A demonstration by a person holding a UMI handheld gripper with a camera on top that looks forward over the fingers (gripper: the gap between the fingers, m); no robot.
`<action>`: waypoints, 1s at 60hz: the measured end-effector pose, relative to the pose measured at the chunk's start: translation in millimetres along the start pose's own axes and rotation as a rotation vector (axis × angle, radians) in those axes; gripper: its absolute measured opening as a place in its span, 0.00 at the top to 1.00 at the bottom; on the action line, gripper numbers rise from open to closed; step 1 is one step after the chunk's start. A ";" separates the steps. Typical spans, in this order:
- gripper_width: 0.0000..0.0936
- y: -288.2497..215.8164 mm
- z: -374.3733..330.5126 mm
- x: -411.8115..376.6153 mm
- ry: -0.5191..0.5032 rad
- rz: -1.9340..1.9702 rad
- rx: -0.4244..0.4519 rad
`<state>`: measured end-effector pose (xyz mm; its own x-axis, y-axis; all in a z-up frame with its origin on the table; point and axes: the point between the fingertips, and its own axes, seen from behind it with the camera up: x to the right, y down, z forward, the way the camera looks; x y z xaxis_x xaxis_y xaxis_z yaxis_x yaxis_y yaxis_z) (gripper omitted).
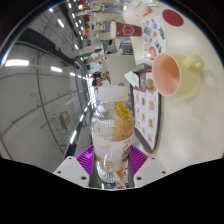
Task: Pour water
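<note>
Gripper view — bottle between fingers

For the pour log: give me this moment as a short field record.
gripper: gripper shut on the bottle, a finger on each side
held object: clear plastic bottle, orange label, tilted with the view
target: peach cup, beyond the fingers, mouth seen side-on
beside cup: pale yellow cup, touching or just behind it
water flow: none visible
surface: table with printed menu

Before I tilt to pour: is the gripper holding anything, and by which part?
Yes: the gripper is shut on the clear plastic water bottle, both pads pressing its lower body; the pink cup stands beyond.
</note>
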<state>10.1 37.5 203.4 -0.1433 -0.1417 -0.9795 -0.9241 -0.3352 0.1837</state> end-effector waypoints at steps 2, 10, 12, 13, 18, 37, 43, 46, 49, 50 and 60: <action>0.54 -9.9 3.6 6.5 -0.007 0.068 0.006; 0.54 -39.3 4.9 24.1 -0.035 0.295 0.014; 0.54 -42.1 5.1 29.2 -0.026 0.308 0.011; 0.54 -41.0 0.5 27.1 -0.026 0.317 0.004; 0.54 -42.7 5.3 31.9 -0.005 0.324 -0.019; 0.54 -49.5 -14.6 -27.0 0.075 -0.233 -0.084; 0.54 -82.9 -27.0 -70.3 0.084 -0.580 -0.017; 0.54 -108.0 -35.3 -88.4 0.089 -0.730 0.024; 0.54 -130.4 -46.0 -106.6 0.105 -0.883 0.077; 0.54 -136.5 -55.2 -115.5 0.112 -0.936 0.096; 0.54 -233.5 -88.3 -104.3 0.267 -1.327 0.256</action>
<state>272.2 48.3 270.0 0.9339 -0.0361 -0.3557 -0.3561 -0.1829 -0.9164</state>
